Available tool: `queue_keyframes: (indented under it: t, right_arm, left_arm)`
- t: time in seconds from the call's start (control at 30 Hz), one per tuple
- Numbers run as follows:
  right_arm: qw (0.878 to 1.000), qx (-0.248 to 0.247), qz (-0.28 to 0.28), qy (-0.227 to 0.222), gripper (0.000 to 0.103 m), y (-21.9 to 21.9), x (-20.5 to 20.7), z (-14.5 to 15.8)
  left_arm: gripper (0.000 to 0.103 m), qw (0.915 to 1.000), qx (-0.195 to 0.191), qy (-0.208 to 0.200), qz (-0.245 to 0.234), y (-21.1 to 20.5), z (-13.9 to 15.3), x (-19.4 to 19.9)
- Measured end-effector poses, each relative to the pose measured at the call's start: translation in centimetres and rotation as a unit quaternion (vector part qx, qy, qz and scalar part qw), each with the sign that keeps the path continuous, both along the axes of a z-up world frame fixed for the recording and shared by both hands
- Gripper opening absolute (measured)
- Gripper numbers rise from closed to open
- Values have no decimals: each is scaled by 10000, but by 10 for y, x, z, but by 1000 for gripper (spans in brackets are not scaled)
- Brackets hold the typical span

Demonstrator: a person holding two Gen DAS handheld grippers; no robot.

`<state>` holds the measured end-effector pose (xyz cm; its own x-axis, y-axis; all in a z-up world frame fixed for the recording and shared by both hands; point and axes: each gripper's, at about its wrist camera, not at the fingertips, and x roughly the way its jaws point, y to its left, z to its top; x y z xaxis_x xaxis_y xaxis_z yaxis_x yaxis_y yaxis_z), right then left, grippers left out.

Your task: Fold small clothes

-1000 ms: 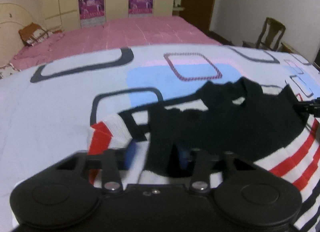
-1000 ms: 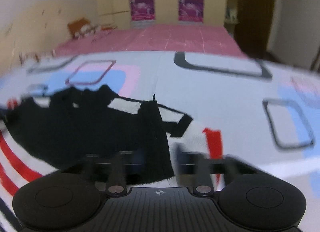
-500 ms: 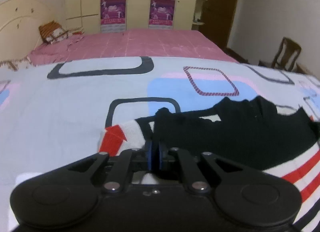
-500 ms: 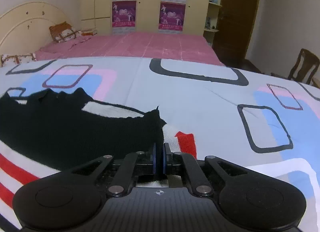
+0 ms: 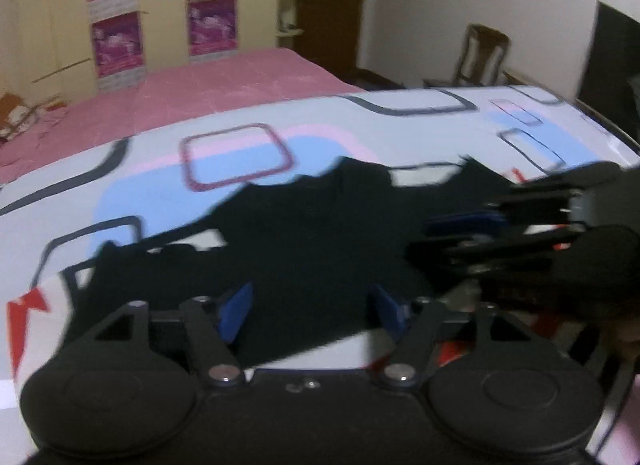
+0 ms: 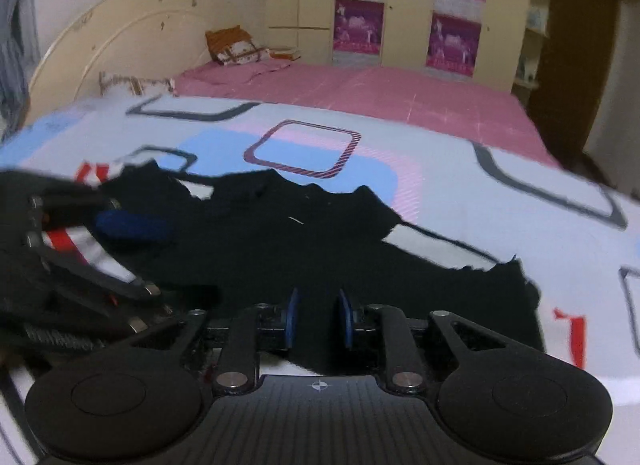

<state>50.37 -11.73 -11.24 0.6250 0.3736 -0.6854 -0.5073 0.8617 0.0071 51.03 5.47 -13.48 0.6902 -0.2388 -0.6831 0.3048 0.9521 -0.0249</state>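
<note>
In the left wrist view the left gripper [image 5: 314,311] fills the bottom of the frame, its blue pads [image 5: 236,309] standing wide apart with nothing pinched; its jaws have just been opening, and only the flat black cloth of the sweater [image 5: 304,241] shows in the gap. In the right wrist view the right gripper [image 6: 318,319] sits at bottom centre, its pads set a narrow gap apart; black knit lies behind that gap, but no cloth can be seen pressed between them.

The sweater is a small knitted one, black across the body, with white panels and red stripes [image 6: 86,173] at its edges. It lies spread over the middle of both frames on the bedspread [image 5: 120,185], its upper edge ragged against the blue and pink pattern.

Both views are smeared by motion, so the knit's outline and stripes are soft. The sweater's near edge is covered by each gripper's body. In the left wrist view the right gripper comes in from the right edge as a dark blur, hiding that side of the garment; in the right wrist view the left gripper does likewise at the left edge.

Beyond the patterned bedspread lies a pink bed cover [image 6: 360,93], then a cream wardrobe [image 6: 312,5] bearing purple posters [image 6: 358,27], and a curved headboard [image 6: 120,33] at upper left. A wooden chair [image 5: 482,55] stands at upper right of the left wrist view.
</note>
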Motion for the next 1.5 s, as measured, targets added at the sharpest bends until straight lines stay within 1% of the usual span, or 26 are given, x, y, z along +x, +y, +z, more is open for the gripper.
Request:
queue_keyframes:
  t: [0.03, 0.07, 0.1, 0.13, 0.17, 0.2, 0.23, 0.3, 0.33, 0.4, 0.47, 0.57, 0.67, 0.8, 0.9, 0.97, 1.03, 1.07, 1.1, 1.17, 1.23, 1.3, 1.37, 1.4, 1.43, 1.5]
  right_arm:
    - [9998, -50, -199, -38, 20, -10, 3, 0]
    - [9977, -181, -626, -169, 20, -23, 7, 0]
    - [9906, -445, -1264, -286, 20, -44, 12, -1]
    - [9860, -431, -1597, -199, 21, -64, 18, -3]
    - [9866, -70, -1629, -37, 23, -86, 21, -5]
    - [9871, 5, -1600, 26, 31, -93, 23, -5]
    - [9874, -164, -1573, -6, 37, -91, 24, -3]
    - [9871, -368, -1554, -86, 37, -81, 23, 2]
    - [9872, -312, -1563, -103, 38, -76, 18, 6]
    - [9897, -64, -1410, -241, 38, -71, 2, 16]
    - [9938, 91, -1062, -301, 38, -54, -18, 20]
    - [9981, 162, -568, -188, 37, -25, -37, 15]
    - [9997, 151, -199, 42, 37, 1, -46, 6]
    - [9995, -215, -250, 2, 37, 4, -50, -3]
    - [9953, -303, -914, 51, 38, -37, -50, 0]
    - [9890, -468, -1396, 112, 38, -62, -51, -3]
    - [9884, -282, -1479, 219, 37, -73, -52, -3]
    - [9881, -351, -1487, 187, 38, -68, -54, 1]
    - [9889, -320, -1446, 89, 37, -62, -60, 7]
    - [9923, -40, -1236, -54, 37, -50, -74, 19]
    - [9961, 123, -868, -18, 37, -31, -91, 24]
    - [9987, 172, -476, 104, 37, -9, -104, 20]
    - [9993, 94, -236, 257, 37, 6, -114, 9]
    - [9994, -61, -234, 244, 37, 11, -119, 3]
    - [9995, -167, -212, 169, 37, 12, -124, 0]
    - [9995, -211, -179, 179, 37, 8, -131, -1]
  left_arm:
    - [75, 9996, 132, -39, 242, 12, -1, 0]
    - [76, 9978, 326, -47, 577, 27, -3, 0]
    - [78, 9956, 412, -65, 838, 44, -5, -1]
    - [79, 9947, 372, -85, 954, 59, -6, -3]
    - [79, 9946, 311, -57, 987, 68, -7, -3]
    - [79, 9952, 272, -45, 938, 71, -6, -3]
    - [78, 9952, 328, -51, 919, 69, -5, -2]
    - [76, 9943, 430, -89, 973, 60, -1, -2]
    - [76, 9945, 432, -151, 944, 54, 3, -6]
    - [76, 9965, 228, -309, 736, 38, 13, -22]
    - [75, 9980, 118, -380, 482, 19, 19, -37]
    - [74, 9991, -185, -282, 261, -1, 18, -54]
    - [72, 9995, -142, -90, 271, -15, 6, -58]
    - [74, 9990, -145, -49, 409, 3, 1, -71]
    - [77, 9967, -24, -68, 808, 43, 1, -85]
    - [77, 9949, 108, -86, 996, 67, 0, -96]
    - [76, 9947, 118, -81, 1018, 73, 3, -102]
    - [72, 9946, 164, -82, 1024, 70, 6, -104]
    - [68, 9948, 142, -115, 1001, 64, 11, -107]
    - [68, 9960, -104, -246, 850, 49, 20, -116]
    - [68, 9975, -179, -330, 600, 28, 25, -128]
    - [69, 9987, -201, -260, 392, 9, 21, -135]
    - [68, 9995, -110, -154, 253, -7, 12, -141]
    - [67, 9995, -5, -139, 288, -10, 8, -145]
    - [69, 9994, 44, -140, 312, -10, 5, -147]
    - [69, 9992, 37, -158, 361, -4, 2, -154]
